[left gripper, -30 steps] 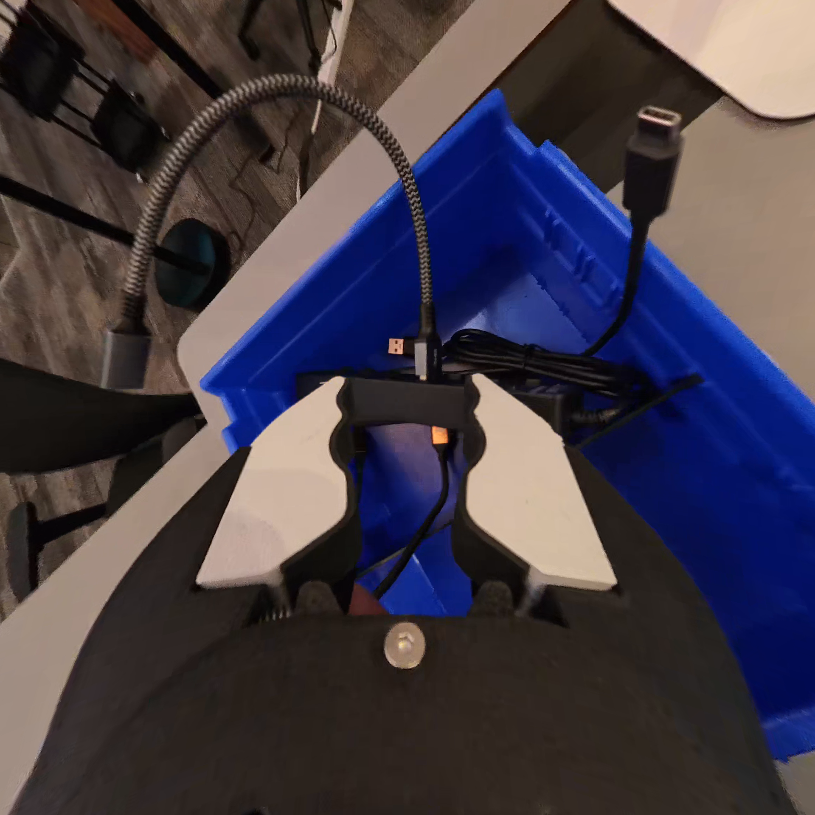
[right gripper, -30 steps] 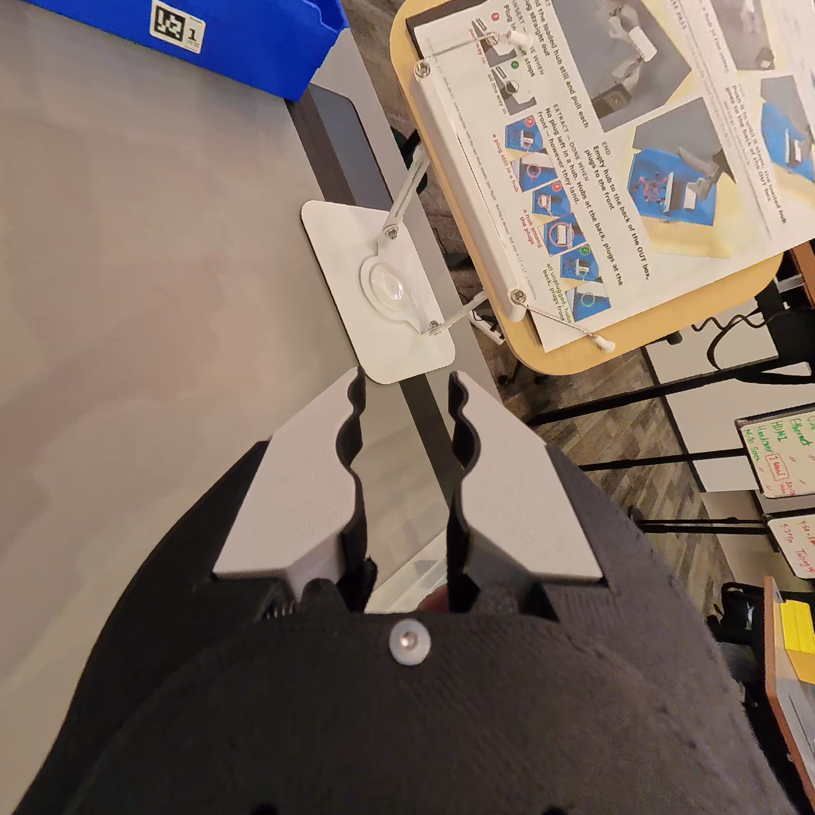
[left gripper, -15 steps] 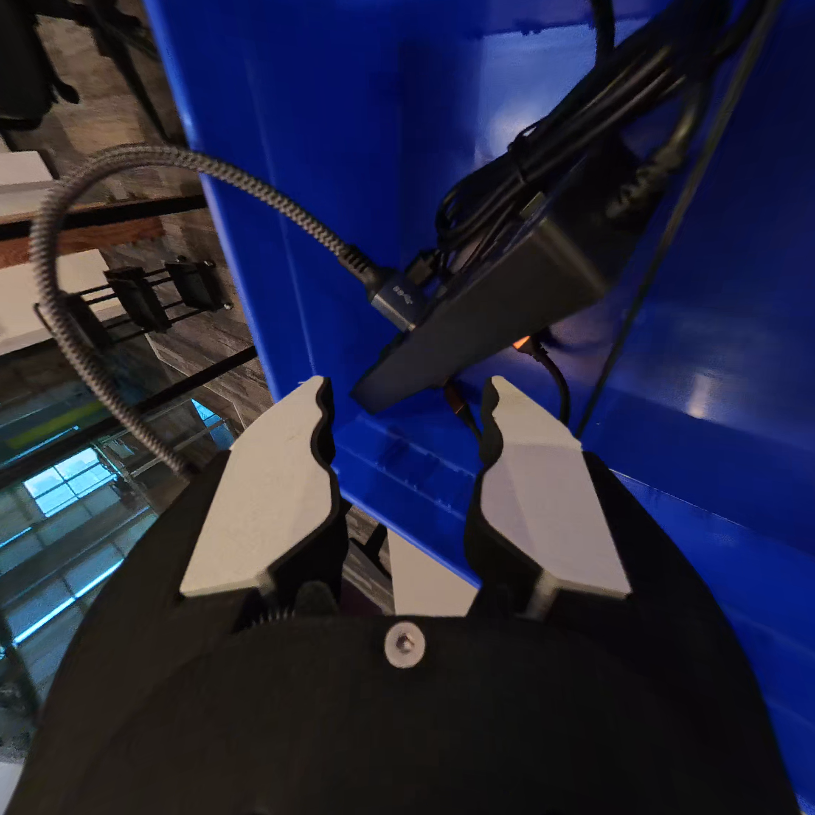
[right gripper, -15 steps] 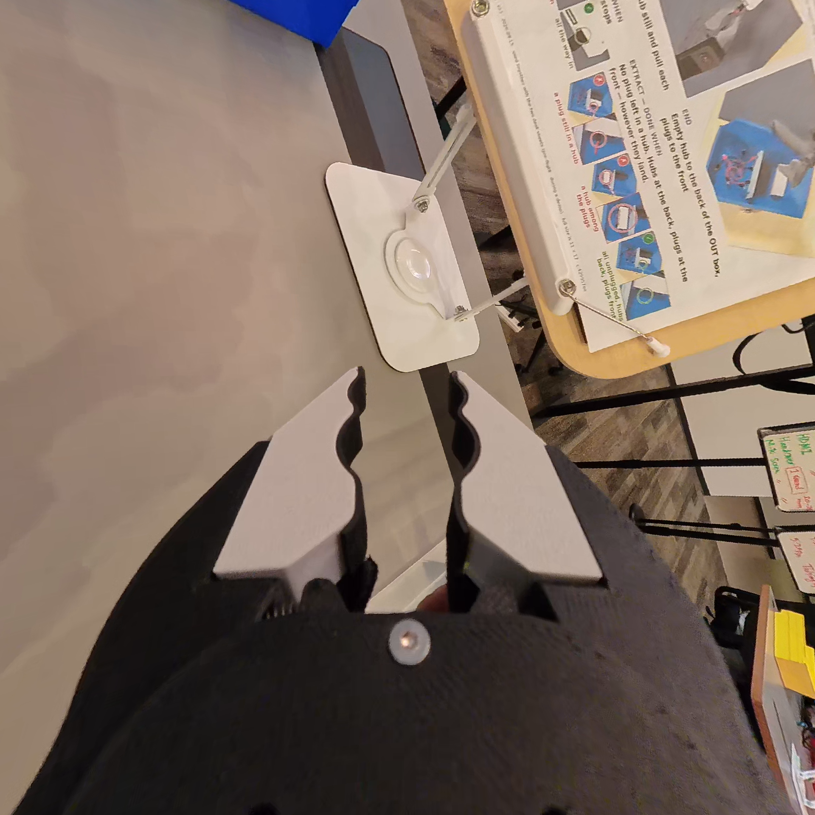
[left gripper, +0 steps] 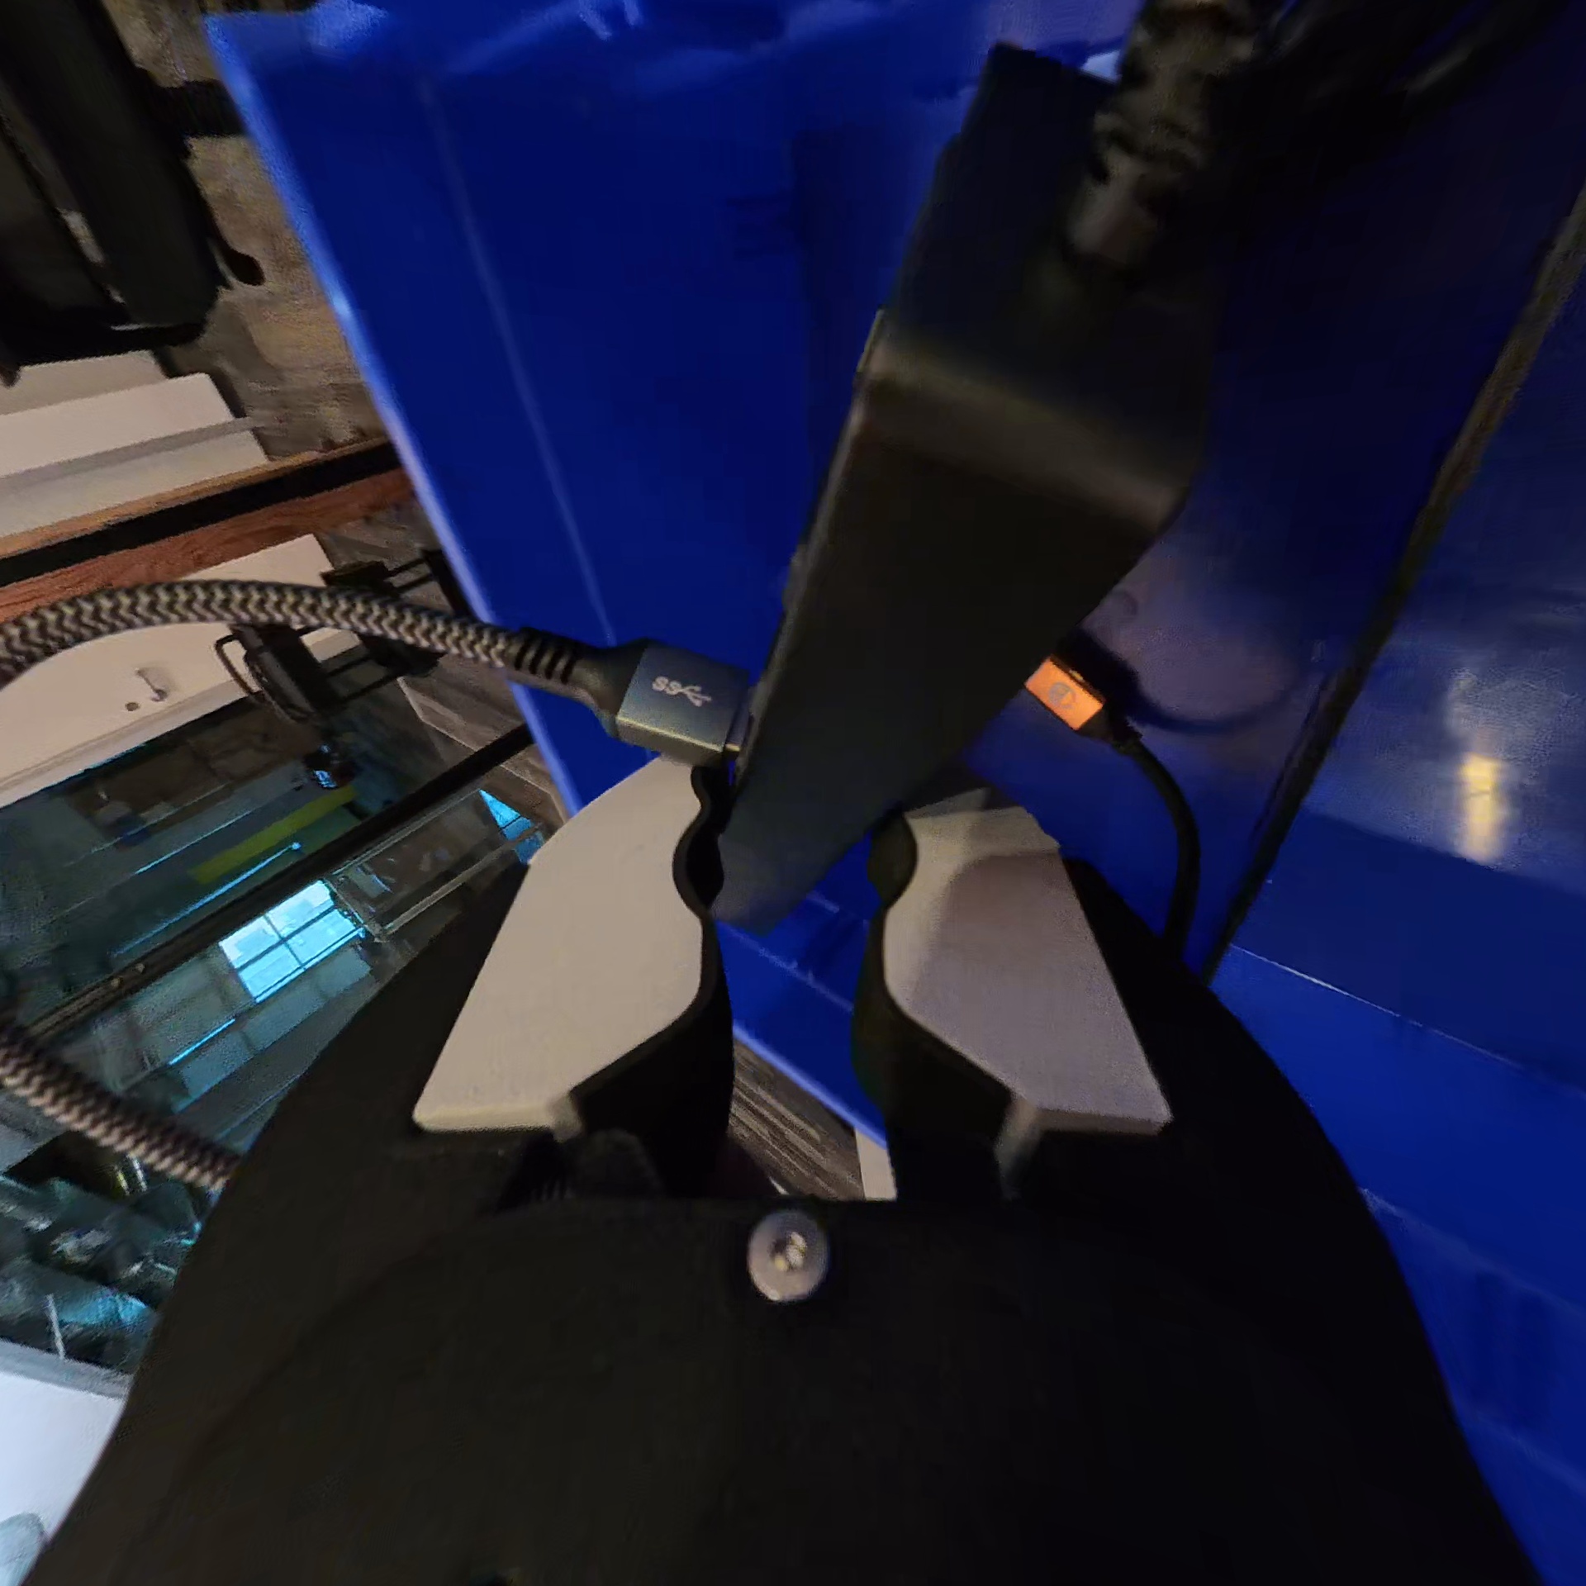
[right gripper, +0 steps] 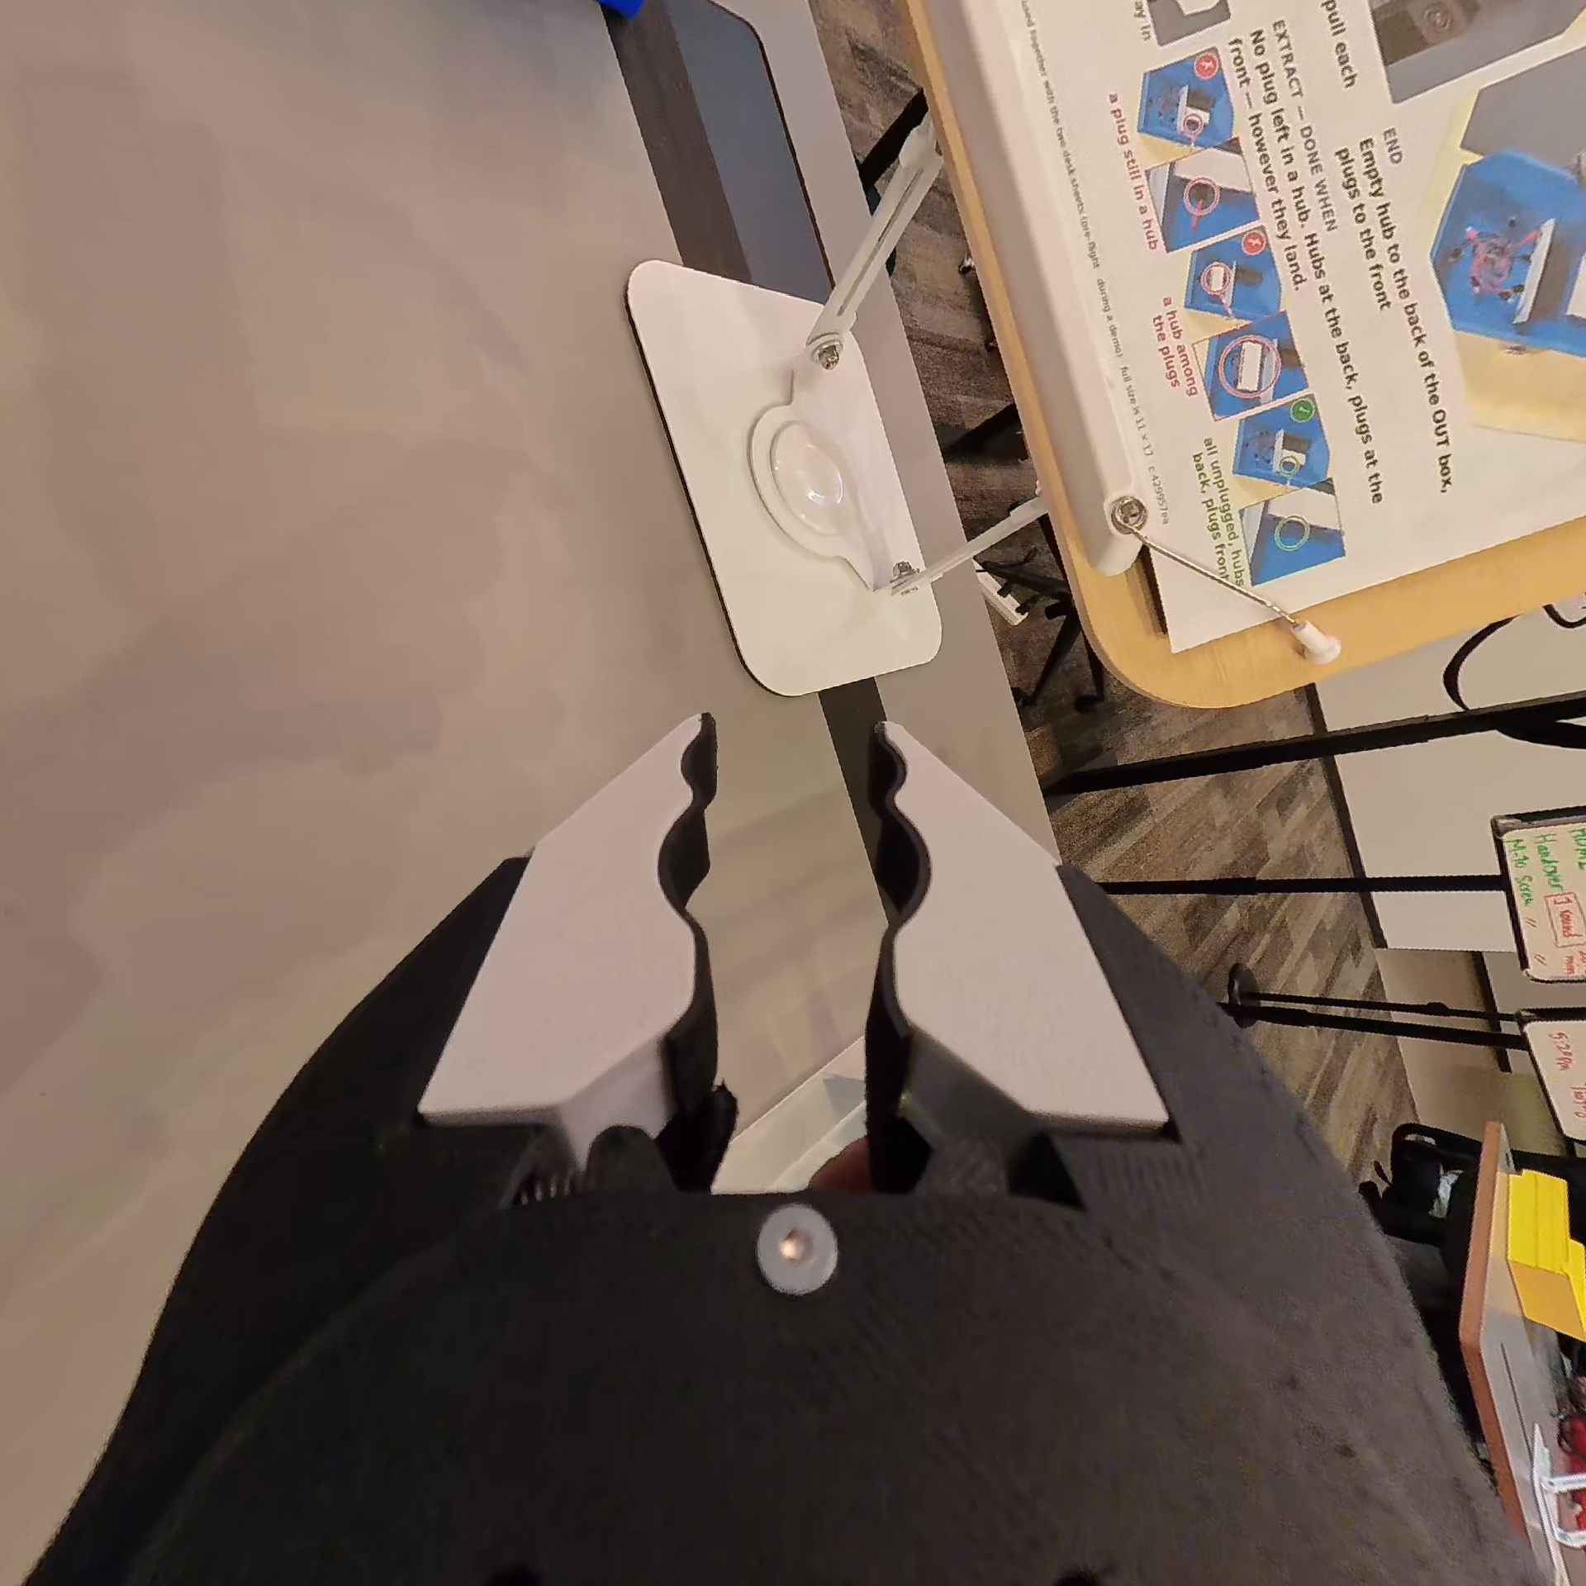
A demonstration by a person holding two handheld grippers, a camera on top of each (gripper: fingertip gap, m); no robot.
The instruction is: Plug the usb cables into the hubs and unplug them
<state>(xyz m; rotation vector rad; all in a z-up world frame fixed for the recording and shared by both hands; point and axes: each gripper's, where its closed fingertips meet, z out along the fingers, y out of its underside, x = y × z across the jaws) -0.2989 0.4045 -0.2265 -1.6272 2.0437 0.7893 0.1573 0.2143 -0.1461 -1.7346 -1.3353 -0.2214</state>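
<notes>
My left gripper [left gripper: 794,837] has its jaws around the near end of the black hub [left gripper: 961,549], apparently clamped, inside the blue bin [left gripper: 601,300]; the grip is shallow, so the hub may twist out if the braided cable [left gripper: 343,614] drags; its long axis runs away from me, up the bin; my right gripper [right gripper: 794,747] idles over the surface [right gripper: 300,429], jaws apart.

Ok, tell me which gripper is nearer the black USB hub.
Left. The left gripper has the hub's near end between its jaws, inside the blue bin. The right gripper hangs over the grey table, hub out of view.
</notes>
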